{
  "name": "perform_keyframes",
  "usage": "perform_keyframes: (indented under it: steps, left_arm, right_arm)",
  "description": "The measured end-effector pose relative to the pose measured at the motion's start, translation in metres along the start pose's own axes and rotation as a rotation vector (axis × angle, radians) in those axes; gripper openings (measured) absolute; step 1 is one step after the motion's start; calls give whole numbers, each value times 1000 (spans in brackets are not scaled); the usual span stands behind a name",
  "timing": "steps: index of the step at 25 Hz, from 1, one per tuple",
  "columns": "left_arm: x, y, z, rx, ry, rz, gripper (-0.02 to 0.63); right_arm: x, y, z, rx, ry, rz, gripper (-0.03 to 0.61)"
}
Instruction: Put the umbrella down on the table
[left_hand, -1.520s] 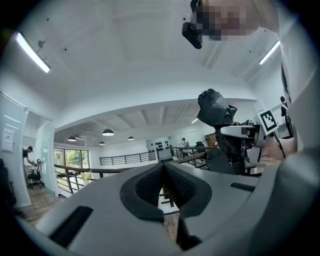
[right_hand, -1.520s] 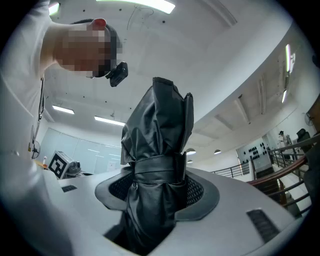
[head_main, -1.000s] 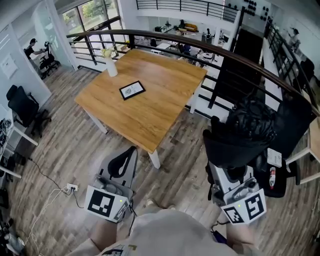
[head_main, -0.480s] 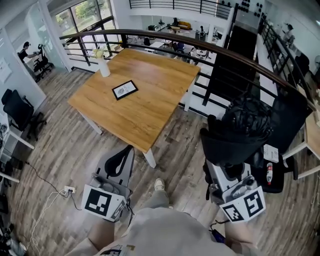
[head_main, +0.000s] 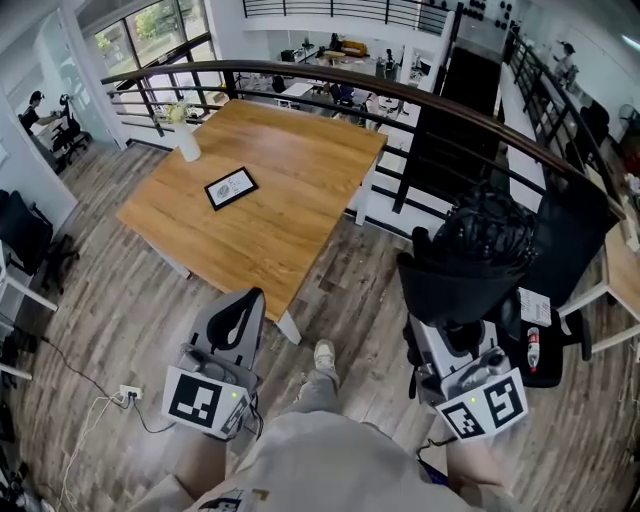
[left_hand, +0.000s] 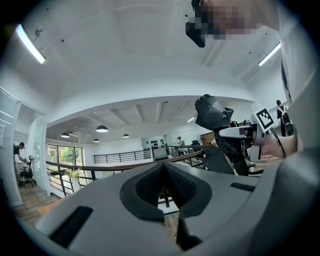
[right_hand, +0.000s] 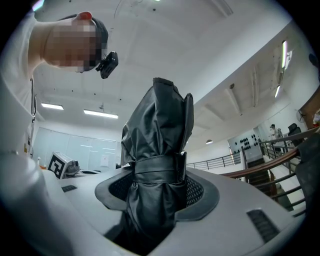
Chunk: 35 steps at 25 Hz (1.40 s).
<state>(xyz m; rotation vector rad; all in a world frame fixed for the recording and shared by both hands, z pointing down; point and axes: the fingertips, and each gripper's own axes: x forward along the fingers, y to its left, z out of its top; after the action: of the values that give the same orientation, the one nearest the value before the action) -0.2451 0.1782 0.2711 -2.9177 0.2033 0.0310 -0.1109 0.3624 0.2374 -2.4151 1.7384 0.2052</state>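
A folded black umbrella (head_main: 480, 250) stands upright in my right gripper (head_main: 452, 318), whose jaws are shut on its strapped lower part. In the right gripper view the umbrella (right_hand: 157, 130) fills the gap between the black pads (right_hand: 200, 192) of the right gripper (right_hand: 155, 187). The wooden table (head_main: 290, 215) lies ahead and to the left, apart from both grippers. My left gripper (head_main: 256, 295) hangs low at the left with its tips together and nothing in them. In its own view the left gripper (left_hand: 162, 167) points level past the railing.
On the table stand a white vase with flowers (head_main: 187, 143) and a dark framed tablet (head_main: 231, 187). A black railing with a wooden handrail (head_main: 400, 95) runs behind it. A black chair (head_main: 575, 235) is at the right, a power strip (head_main: 128, 393) on the floor.
Both grippers have travelled forward with the person; the table has slid left and nearer in the head view, and a foot now shows. The umbrella stays held in the right gripper.
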Motion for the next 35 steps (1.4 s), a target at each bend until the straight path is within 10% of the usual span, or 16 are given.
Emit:
perform_keyframes:
  steps: [20,35]
  left_arm:
    - [218,147,-61,-54,44,-23,15]
    - [252,313,-127,-113,104,249,17]
  right_arm:
    - [243,-117,-57,40,106,33,249]
    - [465,-110,-118,129,199,273,247]
